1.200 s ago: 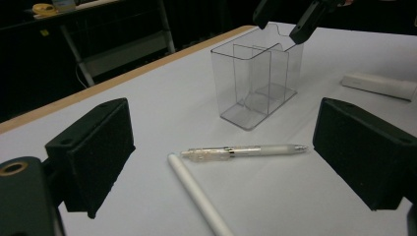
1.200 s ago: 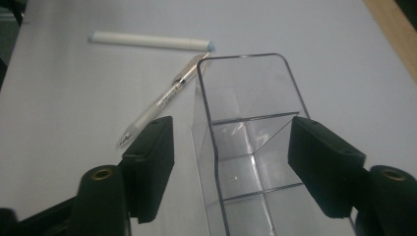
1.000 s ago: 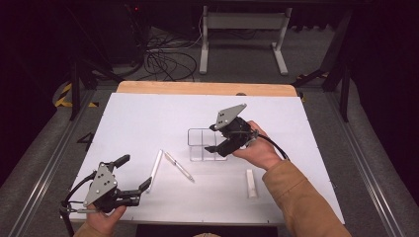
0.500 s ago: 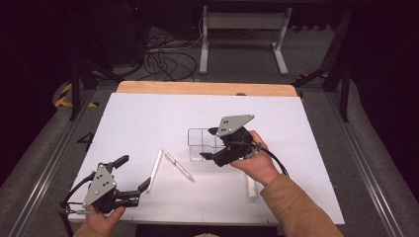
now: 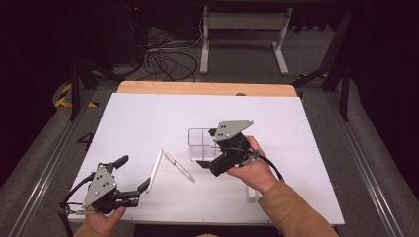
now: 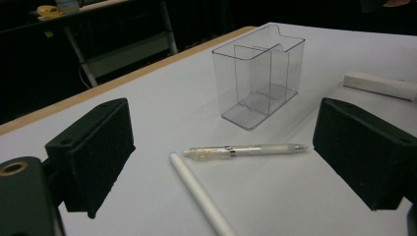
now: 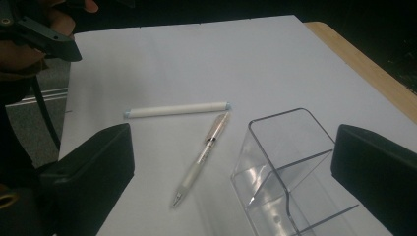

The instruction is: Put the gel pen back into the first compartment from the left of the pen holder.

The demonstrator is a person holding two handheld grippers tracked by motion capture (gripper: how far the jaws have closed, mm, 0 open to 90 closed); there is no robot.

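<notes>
A clear two-compartment box stands empty mid-table. To its left lie a white pen and a see-through pen, their far ends close together. My right gripper hovers at the box's near side; its jaws have just been opening and stand wide. In the right gripper view the box sits in the gap with neither pad touching it, and the see-through pen and white pen lie beyond. My left gripper rests open at the near left, facing both pens and the box.
Another white pen lies by the right wrist, seen too in the left gripper view. The white table top ends in a wooden strip at the far edge. Cables and a stand's legs lie on the floor beyond.
My right gripper has drifted from the box's right side toward the near side and to the left, and its jaws stand wider. The left gripper has kept still.
</notes>
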